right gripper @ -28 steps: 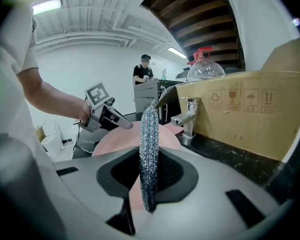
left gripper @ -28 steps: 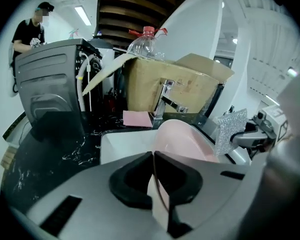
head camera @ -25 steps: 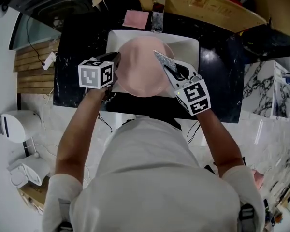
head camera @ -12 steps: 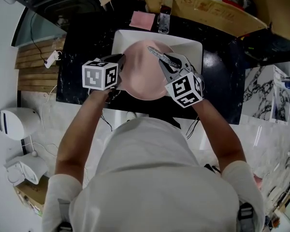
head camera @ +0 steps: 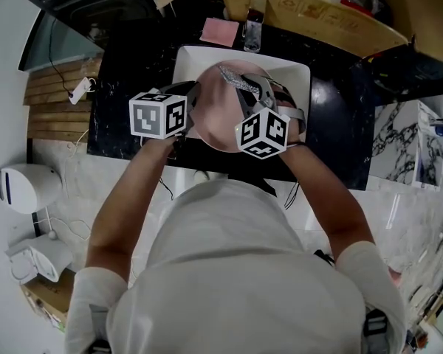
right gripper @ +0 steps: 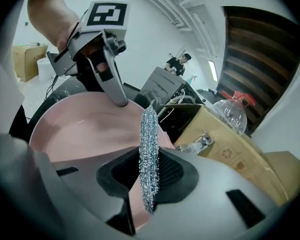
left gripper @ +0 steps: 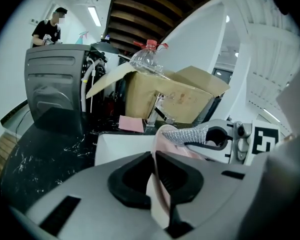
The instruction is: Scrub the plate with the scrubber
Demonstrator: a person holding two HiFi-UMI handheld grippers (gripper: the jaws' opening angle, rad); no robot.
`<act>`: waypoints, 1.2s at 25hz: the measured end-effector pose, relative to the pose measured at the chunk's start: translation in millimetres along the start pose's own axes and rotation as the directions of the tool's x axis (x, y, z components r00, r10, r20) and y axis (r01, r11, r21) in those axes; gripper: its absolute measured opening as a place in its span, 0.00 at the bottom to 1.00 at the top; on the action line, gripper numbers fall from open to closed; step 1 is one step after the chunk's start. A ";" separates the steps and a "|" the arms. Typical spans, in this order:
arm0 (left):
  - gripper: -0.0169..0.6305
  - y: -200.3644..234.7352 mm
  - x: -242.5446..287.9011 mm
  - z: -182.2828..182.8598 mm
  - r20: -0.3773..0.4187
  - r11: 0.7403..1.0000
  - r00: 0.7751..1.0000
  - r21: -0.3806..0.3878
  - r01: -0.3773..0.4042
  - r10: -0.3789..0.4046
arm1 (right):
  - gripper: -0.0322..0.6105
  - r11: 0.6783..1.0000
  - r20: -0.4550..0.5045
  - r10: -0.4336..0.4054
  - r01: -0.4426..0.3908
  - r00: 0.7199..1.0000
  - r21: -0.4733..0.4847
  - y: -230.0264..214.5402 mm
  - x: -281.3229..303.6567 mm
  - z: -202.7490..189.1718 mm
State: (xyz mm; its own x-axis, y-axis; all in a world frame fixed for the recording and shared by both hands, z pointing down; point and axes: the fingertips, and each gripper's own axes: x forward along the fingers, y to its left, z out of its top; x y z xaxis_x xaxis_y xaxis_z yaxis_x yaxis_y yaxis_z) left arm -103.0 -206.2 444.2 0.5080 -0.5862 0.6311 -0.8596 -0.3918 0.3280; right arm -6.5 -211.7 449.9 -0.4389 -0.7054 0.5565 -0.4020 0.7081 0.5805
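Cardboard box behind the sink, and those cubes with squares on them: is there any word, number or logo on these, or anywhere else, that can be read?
Cardboard box: what looks like a recycling-arrows sign; the print beside it is too blurred to read.
Left cube and right cube: black-and-white square patterns only, no letters or numbers.
Nothing else carries readable text.

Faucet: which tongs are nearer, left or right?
Right. The right tongs, holding the scrubber, are over the plate just in front of the faucet. The left tongs, whose jaws have just been opening, hold the plate's left rim, farther off to the side.
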 end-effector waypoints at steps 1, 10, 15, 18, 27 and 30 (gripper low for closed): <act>0.07 -0.9 -0.5 1.2 0.004 1.000 1.000 -0.002 0.003 -0.003 | 0.17 1.000 -0.003 0.001 -0.001 1.000 -0.015 3.4 0.7 1.6; 0.08 -2.1 0.3 6.8 0.034 0.999 0.999 -0.036 0.018 -0.017 | 0.17 0.980 0.007 0.060 -0.058 0.998 -0.188 46.9 -5.2 18.0; 0.09 -0.1 2.6 11.3 0.047 0.998 0.999 -0.062 0.020 -0.017 | 0.17 0.966 0.020 0.127 -0.120 0.992 -0.228 76.0 -14.8 27.7; 0.09 2.8 2.3 15.0 0.062 0.997 0.998 -0.078 0.018 -0.013 | 0.17 0.959 0.023 0.186 -0.177 0.982 -0.220 91.7 -20.6 30.0; 0.08 11.4 -3.2 19.2 0.082 1.000 0.997 -0.030 -0.007 0.009 | 0.17 0.960 0.070 0.275 -0.271 0.959 -0.069 89.8 -36.0 31.4; 0.07 11.9 -7.3 16.8 0.087 0.999 0.996 -0.031 -0.004 0.007 | 0.17 0.983 0.067 0.182 -0.182 0.981 -0.010 53.0 -34.6 25.5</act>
State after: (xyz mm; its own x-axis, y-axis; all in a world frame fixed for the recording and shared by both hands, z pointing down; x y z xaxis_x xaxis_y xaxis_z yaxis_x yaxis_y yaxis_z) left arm -116.0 -218.5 431.7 0.5051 -0.6486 0.5694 -0.8629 -0.3670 0.3474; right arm -33.1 -149.0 446.2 -0.5579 -0.5611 0.6115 -0.3074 0.8241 0.4758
